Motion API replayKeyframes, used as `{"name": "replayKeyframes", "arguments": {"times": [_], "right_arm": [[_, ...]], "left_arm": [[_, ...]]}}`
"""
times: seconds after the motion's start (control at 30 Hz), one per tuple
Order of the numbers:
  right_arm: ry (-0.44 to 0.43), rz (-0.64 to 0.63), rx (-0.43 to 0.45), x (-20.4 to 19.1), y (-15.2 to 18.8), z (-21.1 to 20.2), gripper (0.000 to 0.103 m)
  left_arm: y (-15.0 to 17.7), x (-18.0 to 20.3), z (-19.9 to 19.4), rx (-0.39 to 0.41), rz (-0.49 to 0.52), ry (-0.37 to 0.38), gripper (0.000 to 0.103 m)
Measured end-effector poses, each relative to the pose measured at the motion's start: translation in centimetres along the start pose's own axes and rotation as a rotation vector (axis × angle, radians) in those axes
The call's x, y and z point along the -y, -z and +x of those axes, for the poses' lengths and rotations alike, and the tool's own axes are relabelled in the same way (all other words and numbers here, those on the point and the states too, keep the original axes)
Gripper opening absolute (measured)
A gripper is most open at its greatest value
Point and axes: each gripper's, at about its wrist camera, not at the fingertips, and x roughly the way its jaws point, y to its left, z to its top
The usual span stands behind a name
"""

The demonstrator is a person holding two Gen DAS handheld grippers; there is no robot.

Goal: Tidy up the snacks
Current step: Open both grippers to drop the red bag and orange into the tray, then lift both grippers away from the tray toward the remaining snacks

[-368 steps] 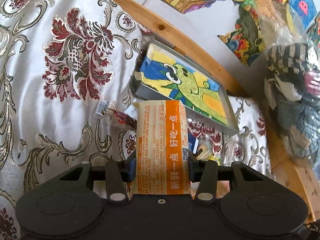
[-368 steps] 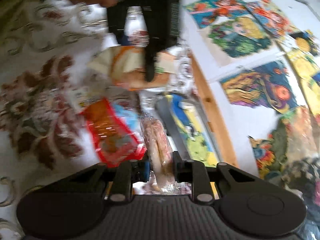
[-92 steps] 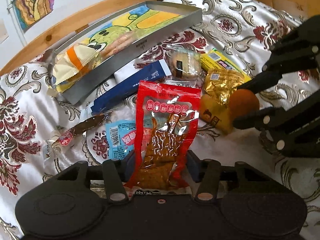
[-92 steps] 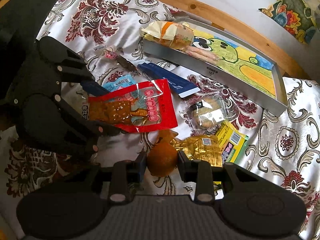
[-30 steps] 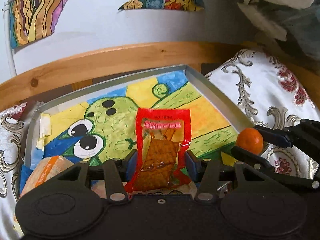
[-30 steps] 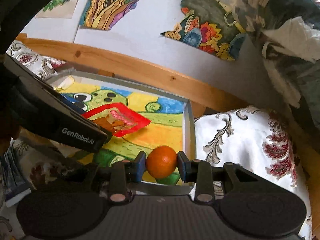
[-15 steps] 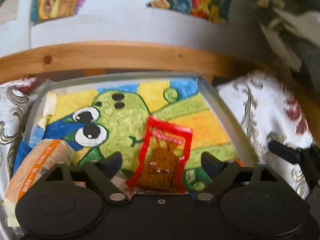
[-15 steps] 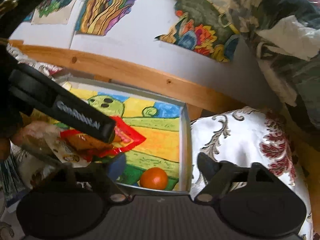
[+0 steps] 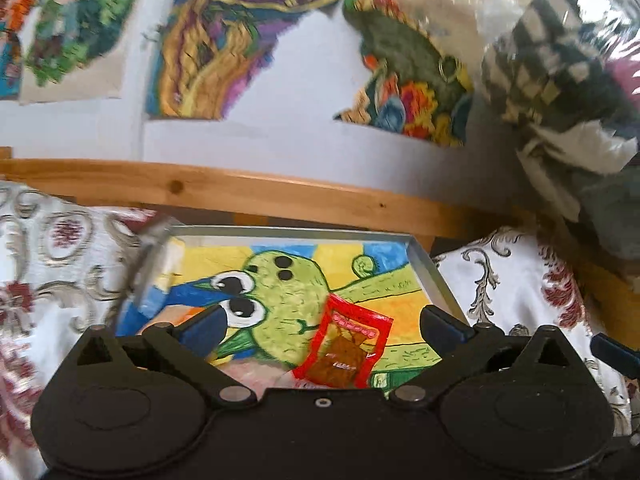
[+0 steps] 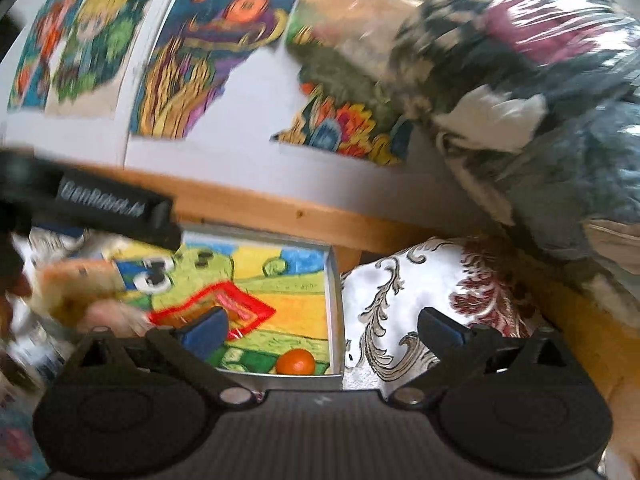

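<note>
A grey tray (image 9: 434, 270) with a green cartoon drawing on its floor lies on the patterned cloth. A red snack packet (image 9: 344, 354) rests inside it, also seen in the right wrist view as the red packet (image 10: 224, 306). My left gripper (image 9: 324, 322) hangs open above the tray, holding nothing. A small orange fruit (image 10: 295, 362) sits in the tray's (image 10: 334, 300) near right corner. My right gripper (image 10: 322, 326) is open over that corner with nothing in it. An orange-and-white wrapped snack (image 10: 76, 280) lies at the tray's left end.
A wooden rail (image 9: 280, 196) runs behind the tray, with a white wall of colourful drawings (image 9: 240, 36) above it. A clear bag of clothes (image 10: 540, 80) bulges at the right. White cloth with red flowers (image 10: 440, 300) spreads to the tray's right. The left gripper's body (image 10: 100, 208) crosses the right wrist view.
Both grippers have drawn back and tilted up from the tray. The red packet and the orange fruit stay lying in the tray where they were let go.
</note>
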Motion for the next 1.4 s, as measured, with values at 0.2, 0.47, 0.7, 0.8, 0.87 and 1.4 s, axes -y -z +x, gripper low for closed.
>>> {"name": "replayKeyframes", "arguments": {"times": [0.2, 0.47, 0.7, 0.8, 0.87, 1.4], "right_arm": [[-0.001, 0.103, 0.028, 0.4, -0.8, -4.5, 0.103], [-0.046, 0.196, 0.025, 0.3, 0.3, -10.4, 0.103], [-0.070, 0.190, -0.011, -1.0, 1.9, -13.9, 0.103], [-0.077, 0.166, -0.018, -1.7, 2.5, -15.1, 0.103], [-0.088, 0.158, -0.032, -2.0, 2.8, -15.7, 0.103], [-0.189, 0.062, -0.223, -5.0, 4.5, -15.7, 0.103]], "left_arm": [[0.9, -1.4, -5.5, -0.007, -0.022, -0.022, 0.102], [3.3, -3.0, -12.9, 0.015, -0.001, -0.056, 0.102], [6.3, -4.4, -17.3, -0.009, 0.040, -0.090, 0.102], [7.4, -5.3, -19.0, -0.011, 0.047, -0.105, 0.102], [8.0, -5.9, -19.9, -0.015, 0.056, -0.118, 0.102], [12.3, -8.8, -21.4, -0.143, 0.140, -0.174, 0.102]]}}
